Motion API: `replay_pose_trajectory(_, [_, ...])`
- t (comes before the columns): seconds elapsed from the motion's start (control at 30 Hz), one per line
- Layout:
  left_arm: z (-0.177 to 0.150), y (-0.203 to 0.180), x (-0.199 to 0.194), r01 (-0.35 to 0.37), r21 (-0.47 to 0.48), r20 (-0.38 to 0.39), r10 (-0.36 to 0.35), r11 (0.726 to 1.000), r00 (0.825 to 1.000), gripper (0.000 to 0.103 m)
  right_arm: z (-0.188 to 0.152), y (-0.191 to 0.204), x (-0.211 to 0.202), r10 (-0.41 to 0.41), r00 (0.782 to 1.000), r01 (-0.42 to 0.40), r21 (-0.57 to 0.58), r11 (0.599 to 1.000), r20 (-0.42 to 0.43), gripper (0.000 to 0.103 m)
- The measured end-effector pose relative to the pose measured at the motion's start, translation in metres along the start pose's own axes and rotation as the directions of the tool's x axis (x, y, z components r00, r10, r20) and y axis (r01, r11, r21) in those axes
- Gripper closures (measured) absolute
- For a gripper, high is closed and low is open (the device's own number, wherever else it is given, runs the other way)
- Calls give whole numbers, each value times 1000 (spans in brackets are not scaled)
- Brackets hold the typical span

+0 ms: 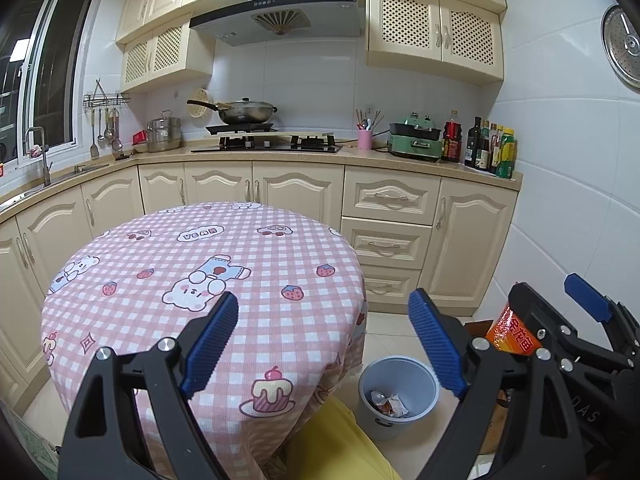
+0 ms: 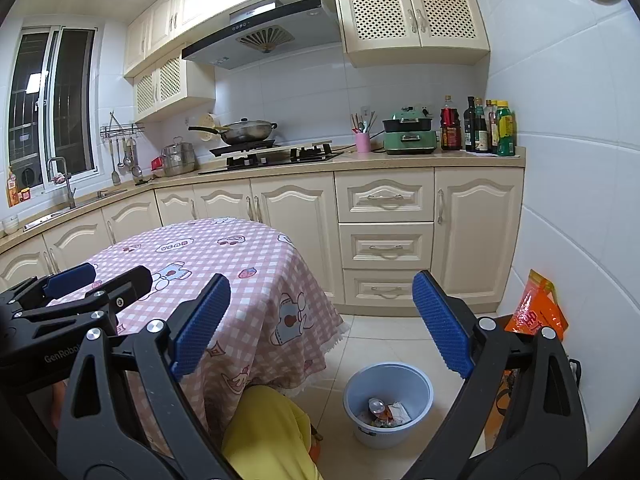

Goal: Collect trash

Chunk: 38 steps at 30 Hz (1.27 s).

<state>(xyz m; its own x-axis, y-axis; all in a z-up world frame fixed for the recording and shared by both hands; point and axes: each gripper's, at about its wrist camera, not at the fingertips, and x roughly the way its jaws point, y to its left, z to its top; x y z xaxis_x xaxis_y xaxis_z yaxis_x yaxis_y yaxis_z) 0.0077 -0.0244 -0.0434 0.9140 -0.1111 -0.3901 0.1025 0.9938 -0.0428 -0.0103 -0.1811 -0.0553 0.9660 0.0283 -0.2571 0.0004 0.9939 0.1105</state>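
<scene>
A grey-blue bin [image 1: 400, 361] [image 2: 387, 367] stands on the tiled floor at the right of the round table [image 1: 192, 264] [image 2: 208, 252]. Wrappers and a crushed bottle [image 1: 387, 400] [image 2: 383, 410] lie in its bottom. No trash shows on the pink checked cloth. My left gripper [image 1: 324, 300] is open over the table's near edge, with nothing between its blue pads. To its right, my right gripper [image 2: 320, 282] is also open and empty, with the bin below it. Each gripper shows in the other's view: the right [image 1: 546, 286], the left [image 2: 118, 274].
An orange printed bag [image 1: 510, 334] [image 2: 536, 308] leans by the right wall, behind the right gripper. A person's yellow trouser leg [image 1: 340, 440] [image 2: 268, 432] is under the table edge. Cream cabinets [image 2: 386, 240], a stove with a wok [image 2: 248, 130] and bottles [image 2: 480, 126] line the back.
</scene>
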Motion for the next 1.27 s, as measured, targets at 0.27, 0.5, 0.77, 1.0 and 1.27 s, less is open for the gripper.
replay_pose_trajectory(0.27, [0, 0, -2, -2, 1, 2, 2, 1000, 1000, 18, 1, -1, -1, 0, 1000, 0, -4, 1000, -1, 12])
replay_pose_trajectory(0.5, [0, 0, -3, -1, -1, 0, 1, 1000, 1000, 18, 0, 1, -1, -1, 1000, 1, -3, 1000, -3, 12])
replay_pose_trajectory(0.77, [1, -1, -4, -1, -2, -3, 1, 1000, 1000, 18, 0, 1, -1, 0, 1000, 0, -3, 1000, -4, 12])
replay_pose_trajectory(1.0, [0, -1, -3, 1, -4, -3, -1, 1000, 1000, 18, -1, 1, -2, -2, 1000, 2, -1, 1000, -4, 12])
replay_pose_trajectory(1.27, [0, -1, -3, -7, -6, 1, 7, 1000, 1000, 18, -1, 1, -2, -3, 1000, 3, -1, 1000, -4, 12])
